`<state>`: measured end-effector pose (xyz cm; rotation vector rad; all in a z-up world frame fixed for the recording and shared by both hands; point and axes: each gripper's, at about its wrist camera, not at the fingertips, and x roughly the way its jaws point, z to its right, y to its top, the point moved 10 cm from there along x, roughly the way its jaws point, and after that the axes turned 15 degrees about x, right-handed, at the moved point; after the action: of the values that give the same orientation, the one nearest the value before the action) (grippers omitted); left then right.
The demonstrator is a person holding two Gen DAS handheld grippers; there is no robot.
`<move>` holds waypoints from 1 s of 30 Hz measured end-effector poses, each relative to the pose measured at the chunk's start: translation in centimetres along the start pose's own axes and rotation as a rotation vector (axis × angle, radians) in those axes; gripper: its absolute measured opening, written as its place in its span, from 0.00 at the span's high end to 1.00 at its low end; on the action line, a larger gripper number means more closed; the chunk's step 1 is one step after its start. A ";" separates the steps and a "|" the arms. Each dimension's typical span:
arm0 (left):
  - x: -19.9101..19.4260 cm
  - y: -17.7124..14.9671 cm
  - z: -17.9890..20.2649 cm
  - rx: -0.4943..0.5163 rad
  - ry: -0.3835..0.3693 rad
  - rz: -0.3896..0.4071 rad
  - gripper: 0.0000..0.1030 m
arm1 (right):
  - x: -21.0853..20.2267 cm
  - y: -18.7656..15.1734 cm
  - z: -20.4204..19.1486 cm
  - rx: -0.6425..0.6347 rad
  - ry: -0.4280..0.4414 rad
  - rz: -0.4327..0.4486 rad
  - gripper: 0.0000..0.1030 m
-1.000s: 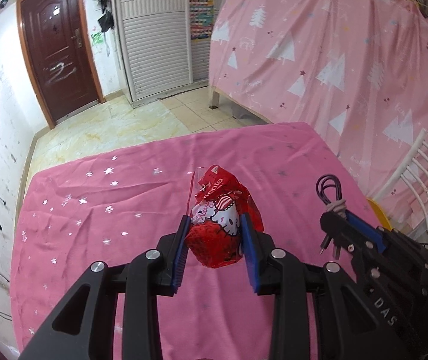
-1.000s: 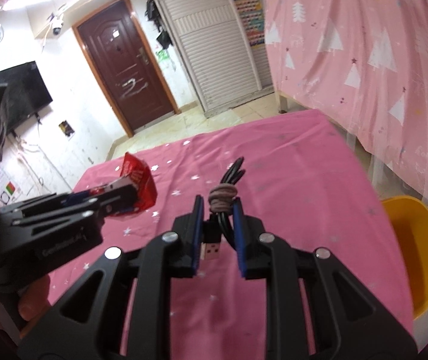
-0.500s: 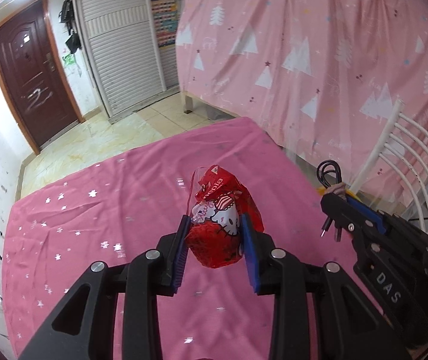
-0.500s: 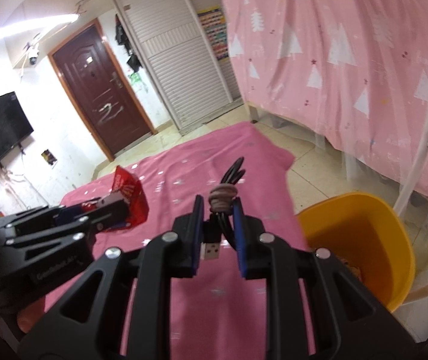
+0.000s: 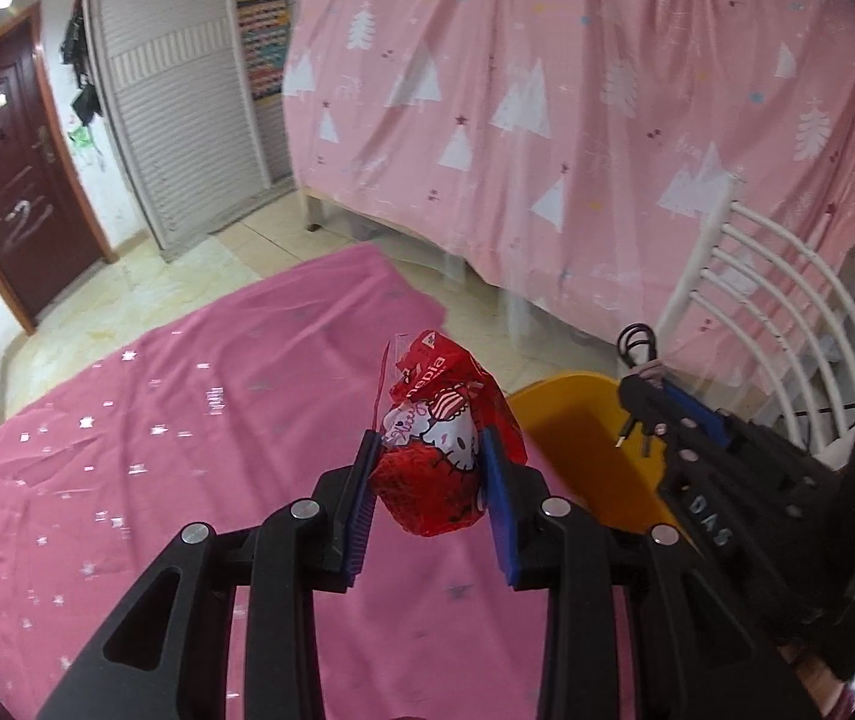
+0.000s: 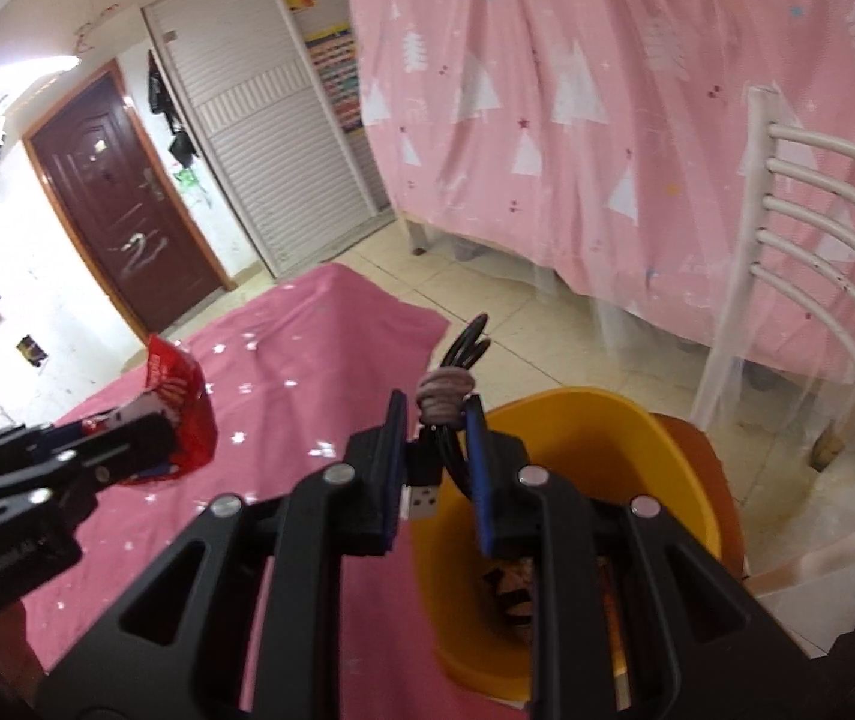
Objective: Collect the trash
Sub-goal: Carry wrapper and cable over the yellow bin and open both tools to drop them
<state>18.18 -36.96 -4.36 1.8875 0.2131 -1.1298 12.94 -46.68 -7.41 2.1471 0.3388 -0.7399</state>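
Observation:
My left gripper [image 5: 427, 450] is shut on a red Hello Kitty wrapper [image 5: 433, 462] and holds it above the right edge of the pink table, beside a yellow bin [image 5: 583, 450]. The wrapper also shows in the right wrist view [image 6: 178, 408]. My right gripper [image 6: 436, 420] is shut on a bundled black USB cable [image 6: 448, 402] and holds it over the rim of the yellow bin [image 6: 637, 456]. The cable also shows in the left wrist view [image 5: 640, 354]. Some dark scraps [image 6: 511, 594] lie inside the bin.
The pink starred tablecloth [image 5: 187, 420] spreads to the left. A white metal chair [image 6: 817, 276] stands right of the bin. A pink curtain with white trees [image 5: 577, 120] hangs behind. A tiled floor and a brown door [image 6: 121, 210] lie beyond.
Both grippers have swung right with their loads, from over the table toward the yellow bin. The bin has come into the left wrist view and sits nearer under the right gripper.

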 end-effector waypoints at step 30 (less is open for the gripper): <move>4.2 3.0 6.2 -0.045 -0.186 0.028 0.42 | 1.8 1.0 6.0 0.141 -0.030 -0.032 0.71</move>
<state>18.33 -44.59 -6.87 1.7286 0.1061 -1.2626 12.51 -52.01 -10.84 2.2651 0.3137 -0.8346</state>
